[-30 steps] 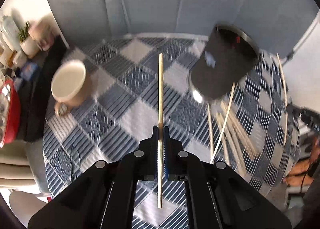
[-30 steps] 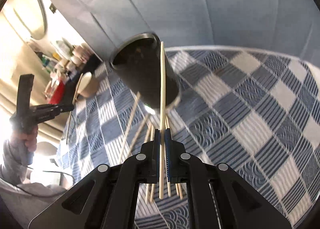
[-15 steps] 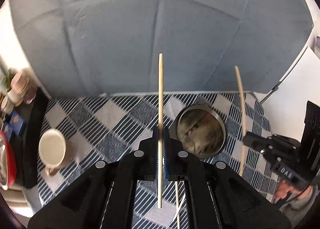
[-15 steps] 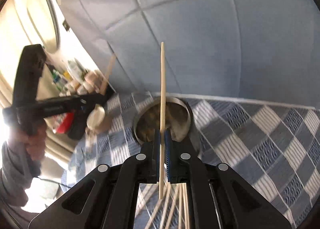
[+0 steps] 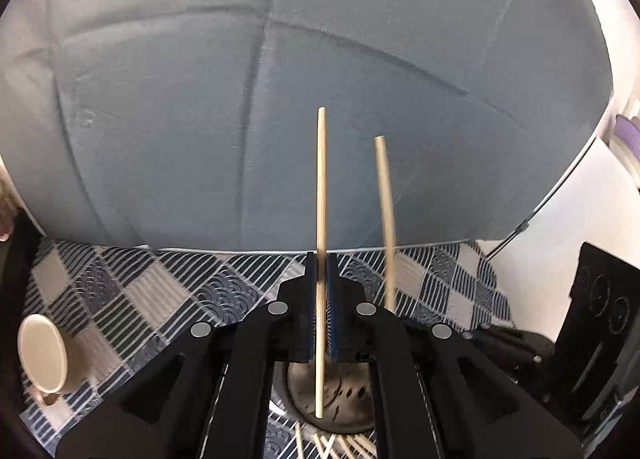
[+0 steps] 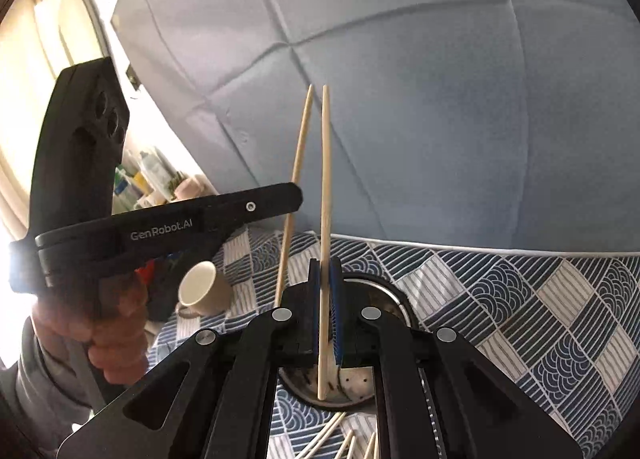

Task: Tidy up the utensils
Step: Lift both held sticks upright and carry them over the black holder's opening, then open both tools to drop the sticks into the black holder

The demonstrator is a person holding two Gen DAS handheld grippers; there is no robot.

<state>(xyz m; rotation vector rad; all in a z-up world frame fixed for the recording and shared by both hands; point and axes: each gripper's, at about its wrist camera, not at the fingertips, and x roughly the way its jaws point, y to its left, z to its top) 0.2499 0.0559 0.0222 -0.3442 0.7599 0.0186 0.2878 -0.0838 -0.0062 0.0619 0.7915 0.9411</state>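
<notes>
My left gripper [image 5: 321,263] is shut on a wooden chopstick [image 5: 321,187] held upright, its lower end over the open metal utensil holder [image 5: 344,399]. My right gripper [image 6: 326,267] is shut on a second chopstick [image 6: 325,179], also upright, its lower end over the same holder [image 6: 384,291]. Each view shows the other chopstick close beside: the right one in the left wrist view [image 5: 386,215], the left one with its gripper [image 6: 294,203] in the right wrist view. Several loose chopsticks [image 6: 340,439] lie on the checked cloth in front of the holder.
A cream mug [image 5: 44,359] stands at the left on the blue-and-white checked tablecloth [image 5: 140,299]; it also shows in the right wrist view [image 6: 200,291]. A grey-blue padded wall [image 5: 280,99] rises behind the table. Bottles and jars [image 6: 148,179] crowd a shelf at far left.
Both grippers have tipped up and come together over the holder, so the two chopsticks now stand side by side above its mouth. The holder has slid low in both views.
</notes>
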